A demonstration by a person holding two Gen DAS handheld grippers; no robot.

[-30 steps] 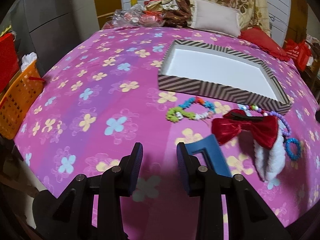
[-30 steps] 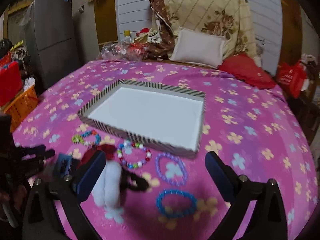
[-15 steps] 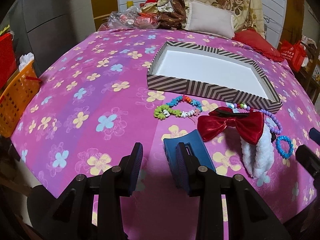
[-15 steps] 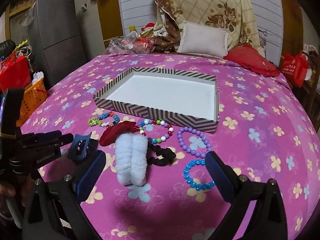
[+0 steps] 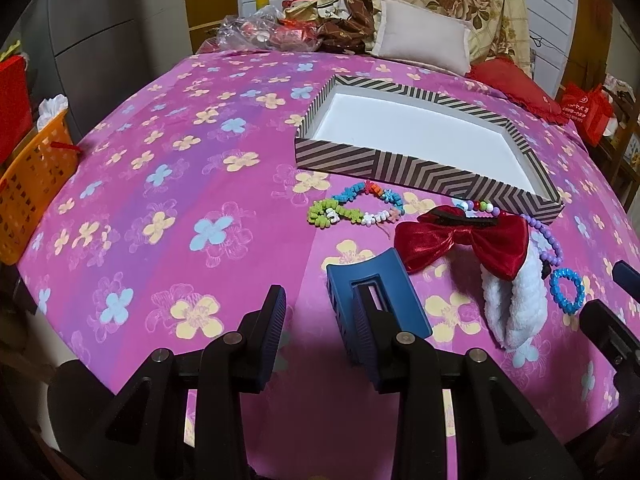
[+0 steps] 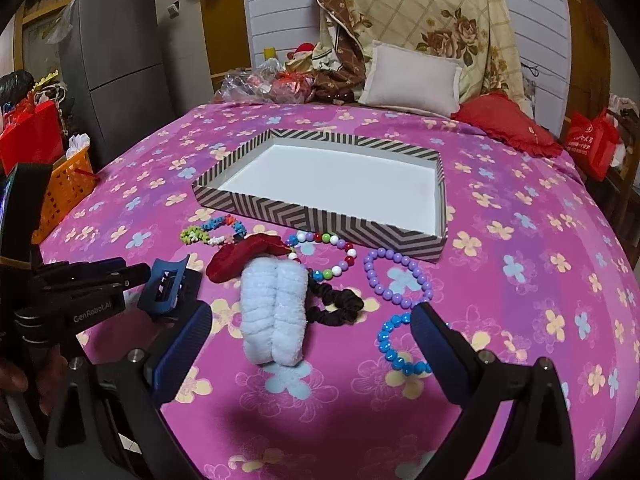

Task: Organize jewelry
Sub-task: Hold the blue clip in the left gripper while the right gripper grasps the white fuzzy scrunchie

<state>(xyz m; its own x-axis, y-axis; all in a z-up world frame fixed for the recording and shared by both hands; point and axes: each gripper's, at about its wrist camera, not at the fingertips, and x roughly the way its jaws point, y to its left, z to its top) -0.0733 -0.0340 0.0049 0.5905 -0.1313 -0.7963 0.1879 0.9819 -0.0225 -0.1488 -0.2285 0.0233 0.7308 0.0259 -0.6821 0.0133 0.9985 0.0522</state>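
L gripper point(image 5: 318, 330) spread, right finger by blue hair claw point(image 5: 376, 294); R gripper point(image 6: 310, 354) wide apart w/ nothing held.

Left gripper point(image 5: 318, 334) easing toward blue hair claw point(image 5: 376, 292); claw, earlier mostly hidden behind right-hand finger, now showing nearly whole beside it. Right gripper point(image 6: 310, 348) pulling back and lowering over bed; white fluffy scrunchie point(image 6: 276, 312) and blue bead bracelet point(image 6: 394, 346) now lying between wide-spread fingers.
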